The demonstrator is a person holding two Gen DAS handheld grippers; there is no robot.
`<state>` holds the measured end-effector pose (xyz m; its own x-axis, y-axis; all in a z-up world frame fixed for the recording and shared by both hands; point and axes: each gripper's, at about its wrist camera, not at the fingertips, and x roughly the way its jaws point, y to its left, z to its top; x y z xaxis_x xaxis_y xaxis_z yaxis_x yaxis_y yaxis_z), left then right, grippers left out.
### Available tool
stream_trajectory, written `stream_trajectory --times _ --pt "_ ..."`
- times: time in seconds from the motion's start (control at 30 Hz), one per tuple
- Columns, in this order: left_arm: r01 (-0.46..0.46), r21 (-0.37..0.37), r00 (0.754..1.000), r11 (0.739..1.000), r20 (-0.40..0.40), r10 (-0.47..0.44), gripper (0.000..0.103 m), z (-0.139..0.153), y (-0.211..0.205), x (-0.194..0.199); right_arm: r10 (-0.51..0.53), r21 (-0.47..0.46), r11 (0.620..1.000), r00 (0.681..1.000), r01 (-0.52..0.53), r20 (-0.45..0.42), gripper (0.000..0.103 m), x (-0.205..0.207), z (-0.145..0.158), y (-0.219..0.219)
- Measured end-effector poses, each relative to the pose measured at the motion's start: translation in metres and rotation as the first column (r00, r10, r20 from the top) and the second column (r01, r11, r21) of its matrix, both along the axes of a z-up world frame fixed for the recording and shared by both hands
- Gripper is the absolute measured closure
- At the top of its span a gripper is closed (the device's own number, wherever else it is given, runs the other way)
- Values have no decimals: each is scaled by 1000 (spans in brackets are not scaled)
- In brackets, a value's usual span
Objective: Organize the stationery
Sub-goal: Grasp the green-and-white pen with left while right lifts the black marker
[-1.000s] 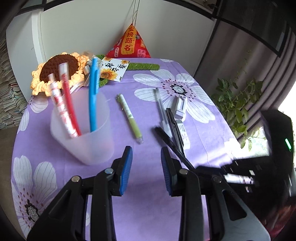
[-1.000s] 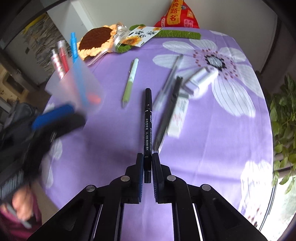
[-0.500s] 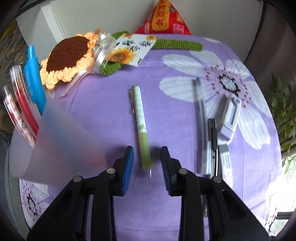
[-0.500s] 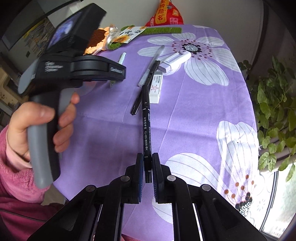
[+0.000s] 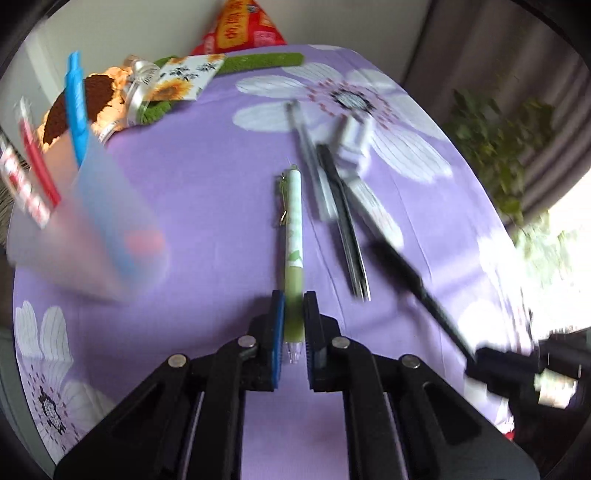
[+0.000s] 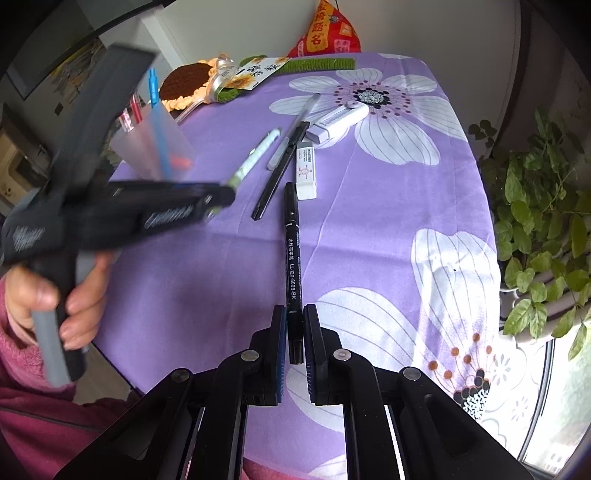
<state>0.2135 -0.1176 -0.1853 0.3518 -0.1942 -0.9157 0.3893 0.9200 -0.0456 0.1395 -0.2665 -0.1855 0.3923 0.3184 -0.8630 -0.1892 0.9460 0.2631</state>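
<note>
A green and white pen (image 5: 293, 221) lies on the purple flowered cloth, and my left gripper (image 5: 293, 306) is closing on its lower barrel, blue pads pressed against both sides. The right wrist view shows the same pen (image 6: 255, 162) running into that gripper (image 6: 221, 195), held by a person's hand. My right gripper (image 6: 294, 317) is shut on the tail of a black marker pen (image 6: 291, 251), which points forward above the cloth. A frosted cup (image 5: 85, 240) at the left holds a blue pen (image 5: 75, 103) and red pens (image 5: 37, 158).
On the cloth beyond lie a grey pen (image 6: 299, 118), a black cutter (image 6: 277, 173), a white eraser (image 6: 306, 171) and a white correction tape (image 6: 338, 120). A crochet sunflower (image 6: 184, 79) and red pouch (image 6: 328, 33) sit at the back. A leafy plant (image 6: 535, 221) stands past the right edge.
My left gripper swung from beside the cup to over the green pen, sank, and its jaws closed on it. The right gripper drew back to the right with the black pen.
</note>
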Motion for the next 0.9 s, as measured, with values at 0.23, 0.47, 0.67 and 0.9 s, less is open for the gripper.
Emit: stream_trajectory --times 0.23,0.47,0.67,0.9 --pt "116 17 993 993 -33 -116 95 1 17 -47 7 -24 1000 1000 -8 -17 93 -11 -3 -6" --pt "130 35 991 991 -19 -130 90 -2 19 -50 20 -49 999 999 -22 -47 93 -8 -9 -3" --pt "75 31 994 997 72 -77 69 10 4 -19 36 -79 996 999 -36 8 53 12 6 11" --pt "101 49 994 994 36 -103 71 -5 -14 -1 -9 -97 995 1000 12 26 54 50 9 18"
